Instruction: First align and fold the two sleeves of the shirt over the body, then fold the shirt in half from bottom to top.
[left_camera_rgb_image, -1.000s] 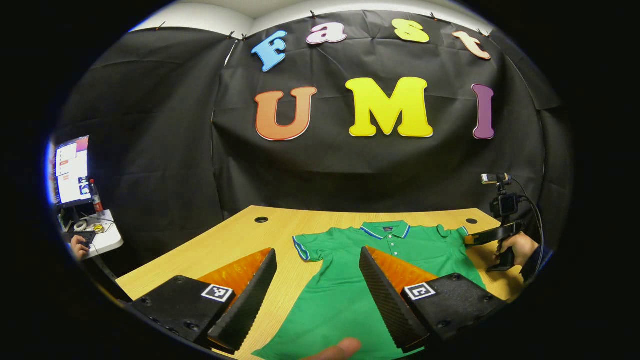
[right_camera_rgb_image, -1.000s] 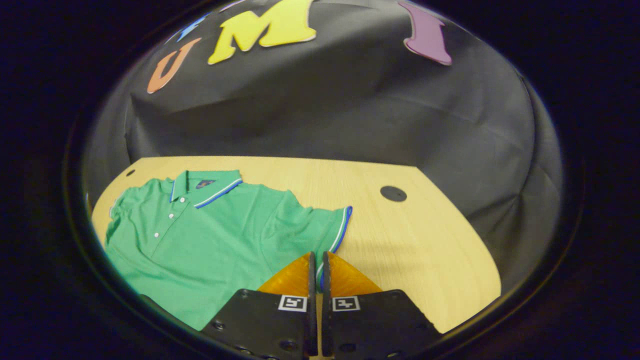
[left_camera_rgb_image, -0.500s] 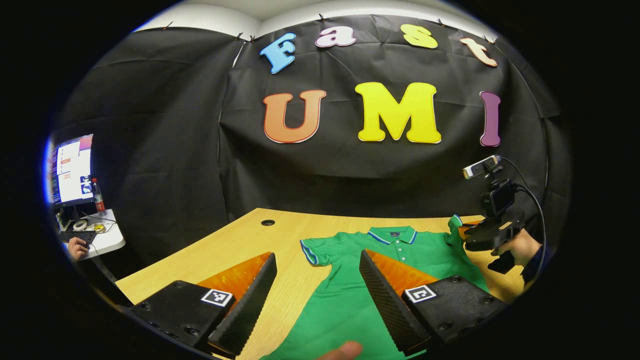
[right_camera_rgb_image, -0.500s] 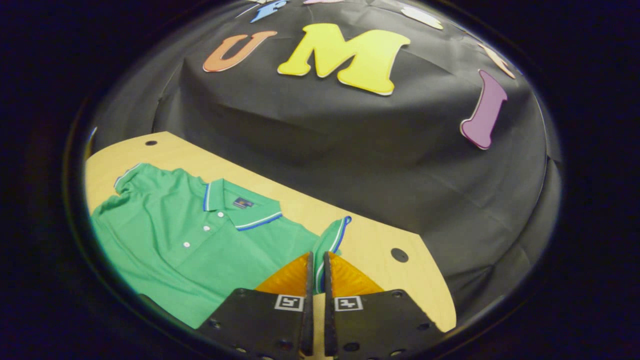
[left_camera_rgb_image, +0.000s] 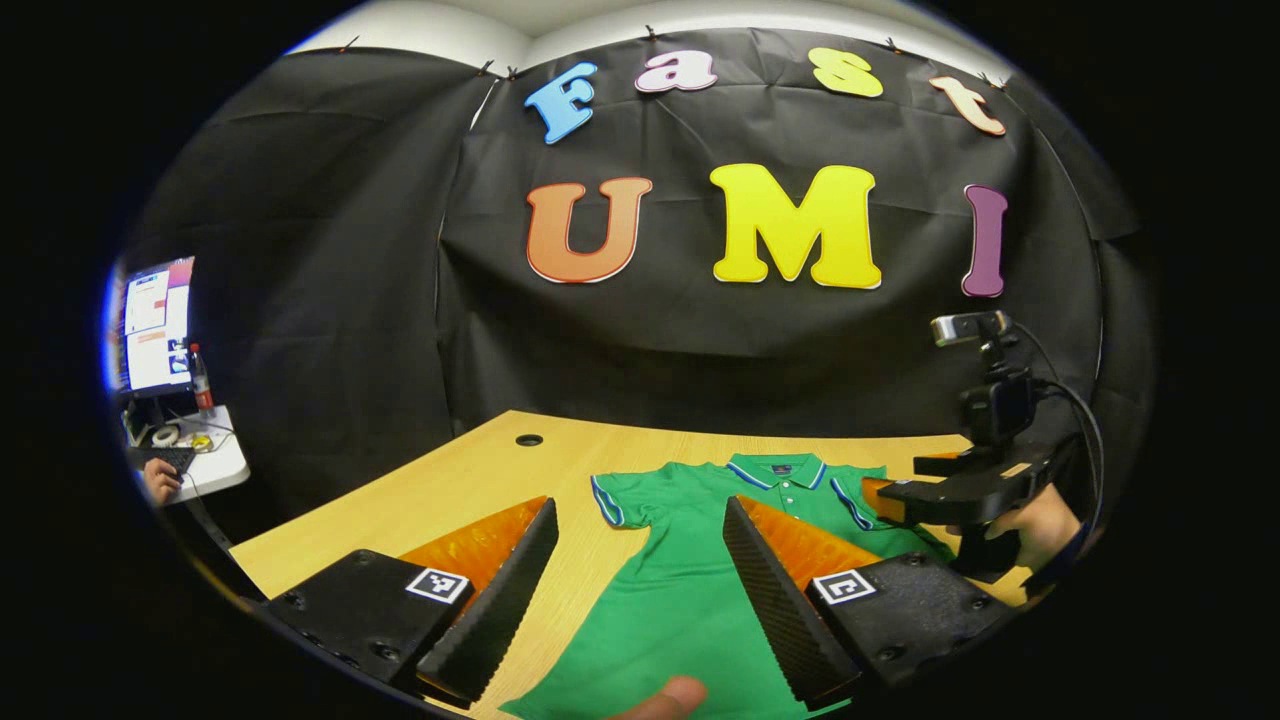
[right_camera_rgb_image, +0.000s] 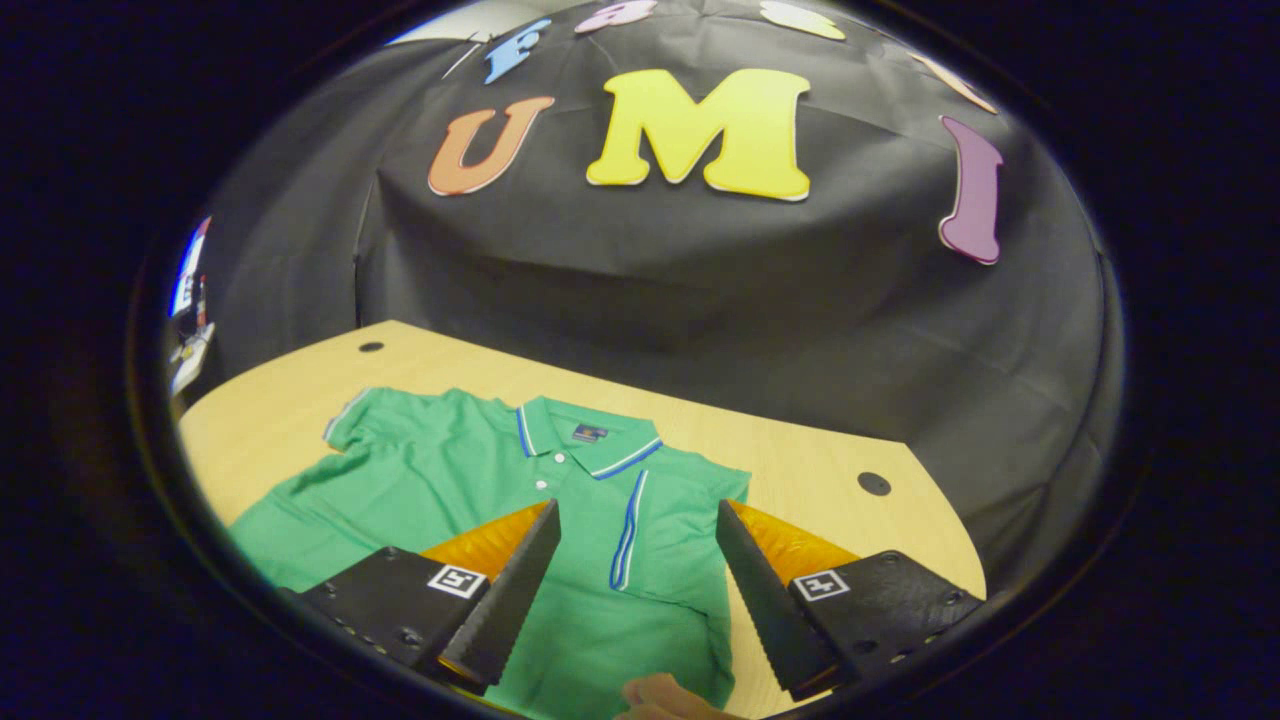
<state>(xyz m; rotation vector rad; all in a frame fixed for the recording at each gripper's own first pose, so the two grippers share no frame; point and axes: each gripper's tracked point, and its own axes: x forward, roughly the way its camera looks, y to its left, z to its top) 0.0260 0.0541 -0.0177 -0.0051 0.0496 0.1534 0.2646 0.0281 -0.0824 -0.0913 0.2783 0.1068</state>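
- Since a second ago, the right tool (right_camera_rgb_image: 635, 560) has carried the shirt's right sleeve (right_camera_rgb_image: 650, 530) over onto the body and let go; it was clamped on the striped cuff then, and its jaws now stand wide apart with nothing between them.
- Left gripper view: the left tool (left_camera_rgb_image: 640, 570) hangs above the table (left_camera_rgb_image: 450, 490) with its jaws spread wide, holding nothing. The green shirt (left_camera_rgb_image: 690, 590) lies flat below it, collar toward the booth wall. The left sleeve (left_camera_rgb_image: 620, 498) is spread out to the side, not yet folded. The right tool (left_camera_rgb_image: 885, 500) shows farther off at the shirt's right shoulder, a hand (left_camera_rgb_image: 1030, 525) gripping its handle.
- Right gripper view: the folded sleeve lies on the chest just beside the button placket, its striped cuff running roughly down the body (fairly straight, as far as I can judge).
- Progress: one sleeve of two looks done; the left sleeve and the bottom-to-top fold are left.
- Count: one shirt, two sleeves, two tools, one table.
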